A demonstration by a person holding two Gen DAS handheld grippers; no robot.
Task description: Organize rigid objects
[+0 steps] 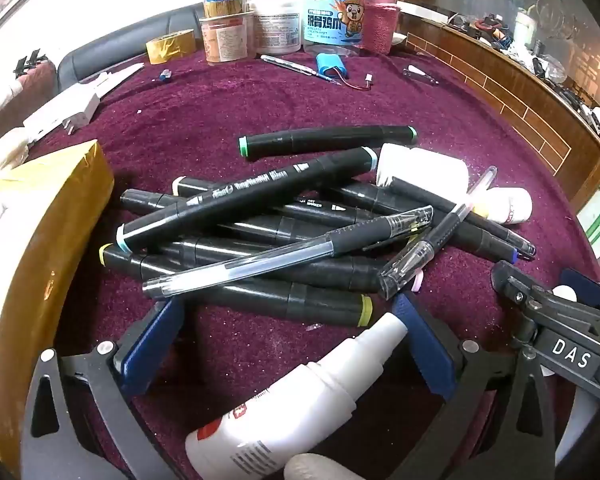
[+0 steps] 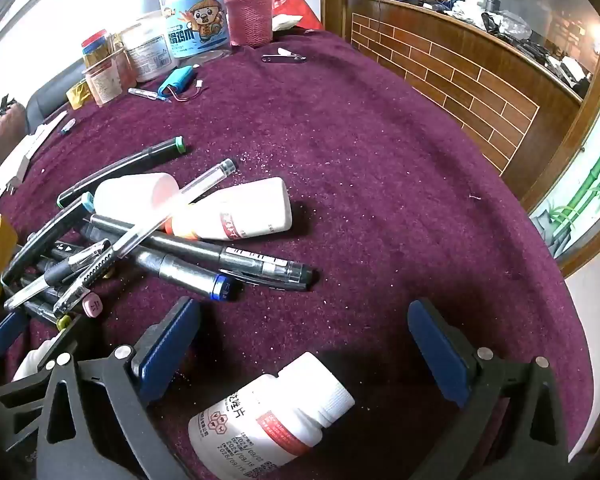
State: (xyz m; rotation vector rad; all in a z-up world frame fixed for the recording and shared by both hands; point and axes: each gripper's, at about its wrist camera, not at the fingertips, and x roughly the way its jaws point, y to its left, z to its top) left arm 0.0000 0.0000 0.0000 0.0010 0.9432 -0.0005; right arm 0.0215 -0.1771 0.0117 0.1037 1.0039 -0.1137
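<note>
A heap of black markers and clear gel pens lies crossed on the burgundy tablecloth, with one green-capped marker lying apart just behind the heap. Two white bottles lie on their sides at the heap's far right edge, one pen resting across them.

The left gripper hangs tilted down over the near edge of the heap with its blue-padded jaws spread wide. A white spray bottle lies on the cloth between the jaws, nozzle pointing toward the markers; neither pad presses on it. A gold-wrapped box sits to the left.

The right gripper is likewise wide open and tilted down, holding nothing. A white pill bottle with a red-and-white label lies on its side between its jaws, clear of both pads. Jars, a pink knitted flask and a blue battery pack stand at the far side.
</note>
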